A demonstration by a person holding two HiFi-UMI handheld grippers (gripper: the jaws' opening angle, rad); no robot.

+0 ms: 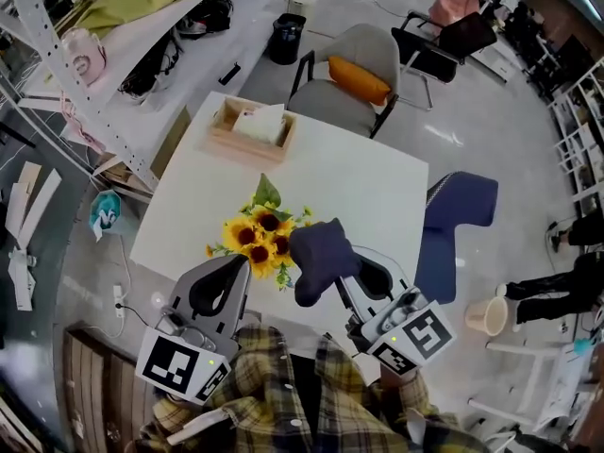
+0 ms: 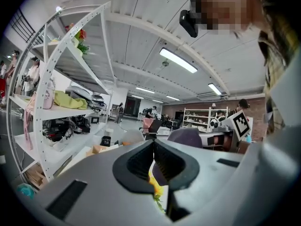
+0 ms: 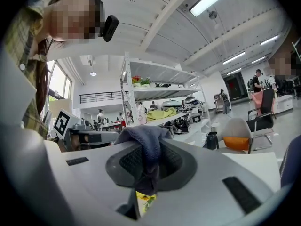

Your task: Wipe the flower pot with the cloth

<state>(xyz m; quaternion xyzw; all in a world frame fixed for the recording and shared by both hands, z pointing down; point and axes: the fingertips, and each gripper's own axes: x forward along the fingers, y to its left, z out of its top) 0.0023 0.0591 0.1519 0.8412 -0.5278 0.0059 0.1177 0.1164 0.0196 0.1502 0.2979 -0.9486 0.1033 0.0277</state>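
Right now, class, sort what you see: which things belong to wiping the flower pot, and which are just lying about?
Job: cloth, clamped in the right gripper; sunflowers, their pot hidden.
Lying about: wooden tissue box; orange cushion; black bin.

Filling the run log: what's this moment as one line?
left gripper: shut, empty | right gripper: shut on cloth | sunflowers: on table | pot: hidden by blooms

Soft navy terry cloth (image 1: 319,256), matt white table (image 1: 363,189), wooden box (image 1: 223,132)

Head view steeply down over table (image 1: 377,187); both gripper views near-level, sharing sunflowers (image 1: 260,239).
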